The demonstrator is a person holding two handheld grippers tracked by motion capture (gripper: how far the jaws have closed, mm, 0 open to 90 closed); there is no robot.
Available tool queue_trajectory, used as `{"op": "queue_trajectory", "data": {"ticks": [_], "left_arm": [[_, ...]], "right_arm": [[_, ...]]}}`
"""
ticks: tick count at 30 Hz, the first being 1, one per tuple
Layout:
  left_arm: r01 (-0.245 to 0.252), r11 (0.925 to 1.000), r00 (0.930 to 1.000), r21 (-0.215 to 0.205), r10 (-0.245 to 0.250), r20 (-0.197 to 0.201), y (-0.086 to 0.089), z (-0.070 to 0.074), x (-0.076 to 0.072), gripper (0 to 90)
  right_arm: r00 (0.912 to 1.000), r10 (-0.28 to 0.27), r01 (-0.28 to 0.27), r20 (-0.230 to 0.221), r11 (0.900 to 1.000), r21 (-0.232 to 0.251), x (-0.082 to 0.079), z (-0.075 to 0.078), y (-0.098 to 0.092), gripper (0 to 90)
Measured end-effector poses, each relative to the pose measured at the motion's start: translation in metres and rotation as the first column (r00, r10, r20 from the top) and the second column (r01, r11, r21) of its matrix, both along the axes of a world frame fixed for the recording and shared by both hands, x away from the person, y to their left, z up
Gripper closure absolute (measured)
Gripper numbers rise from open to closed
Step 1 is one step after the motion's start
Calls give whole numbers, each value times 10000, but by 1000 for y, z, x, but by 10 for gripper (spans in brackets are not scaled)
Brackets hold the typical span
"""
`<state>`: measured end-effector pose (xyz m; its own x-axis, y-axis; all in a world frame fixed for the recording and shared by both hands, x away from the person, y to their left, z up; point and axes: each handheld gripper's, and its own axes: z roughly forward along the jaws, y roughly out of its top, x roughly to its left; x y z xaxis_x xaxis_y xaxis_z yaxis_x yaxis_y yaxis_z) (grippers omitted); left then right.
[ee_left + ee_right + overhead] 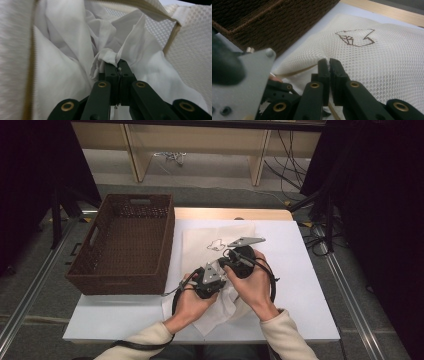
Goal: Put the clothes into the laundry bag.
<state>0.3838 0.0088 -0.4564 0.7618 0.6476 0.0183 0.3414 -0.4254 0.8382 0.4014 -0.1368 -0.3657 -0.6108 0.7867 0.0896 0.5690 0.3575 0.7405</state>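
Note:
A cream mesh bag (197, 242) with a dark printed logo (355, 37) lies flat on the white table (295, 285). A white cloth (222, 312) spills from its near end toward the person. My left gripper (117, 62) is shut on a bunched fold of the white cloth (107, 56), with mesh bag (192, 52) fabric and a zipper edge (31, 75) around it. In the high view the left gripper (210, 280) sits just beside the right gripper (236, 261). My right gripper (329, 62) is shut, pinching the mesh bag (372, 65) at its edge.
A dark brown woven basket (127, 242) stands at the table's left, close to the bag, and its wall (274, 22) rises behind the right jaws. The left gripper's grey plate (244, 82) crowds the right gripper view. Bare table lies to the right.

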Motion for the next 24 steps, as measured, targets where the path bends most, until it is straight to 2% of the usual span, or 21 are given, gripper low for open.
{"op": "queue_trajectory", "data": {"ticks": [1, 2, 4, 5, 6, 8, 9, 10, 13, 15, 16, 18, 19, 23, 24], "left_arm": [[-61, 10000, 9999, 65, 60, 99, 1, 0, 1, 883], [-104, 9999, 9999, 99, 103, 78, 2, 0, 1, 882], [-164, 9998, 9997, 85, 163, 173, 3, -3, 2, 879], [-227, 9995, 9997, 209, 224, 137, 4, -4, 2, 876], [-180, 9997, 9998, 156, 178, 123, 4, -7, 2, 867], [-485, 9983, 9988, -317, 488, 91, 0, -12, 0, 843], [-152, 9993, 9999, 336, 149, 86, 4, -12, 0, 830], [-148, 9988, 9999, 475, 147, 11, 5, -12, -1, 794], [-302, 9989, 9994, 363, 296, 169, 8, -12, -5, 725], [-399, 9984, 9992, 407, 394, 114, 11, -10, -8, 648], [-292, 9993, 9996, 243, 292, 30, 13, -8, -9, 624], [-399, 9991, 9992, 113, 399, 48, 17, -5, -13, 566], [-379, 9993, 9992, 36, 379, 98, 18, -4, -14, 547], [-182, 9998, 9997, -91, 183, 138, 24, 4, -24, 469], [-70, 9997, 9999, -240, 74, 134, 25, 5, -28, 448]], "right_arm": [[9998, -132, 134, -144, 9998, 152, -1, 1, 1, 886], [10000, -15, 15, 16, 10000, 58, 0, 0, 0, 886], [10000, 38, -38, 59, 10000, 55, 0, -1, 0, 886], [10000, 29, -29, 12, 10000, 83, 0, -1, 0, 886], [10000, 12, -12, -13, 10000, 98, 0, -1, 1, 886], [10000, -16, 16, -5, 10000, 32, 1, -1, 1, 886], [9999, -104, 104, -28, 9999, 90, 0, -2, 2, 886], [10000, -11, 11, -40, 10000, 60, 1, -2, 1, 886], [9999, -132, 132, -27, 9999, 25, 0, -2, 2, 886], [9999, 50, -49, -100, 9999, 140, 0, -2, 1, 886], [10000, 66, -65, -41, 9999, 113, 1, -2, 1, 886], [9999, 15, -13, -131, 9999, 156, 0, -1, 1, 886], [9998, -108, 111, -151, 9998, 158, 0, -1, 2, 886], [10000, 22, -21, -89, 10000, 85, 0, -2, 1, 886], [10000, 17, -16, -90, 10000, 86, 1, -2, 1, 886]]}}
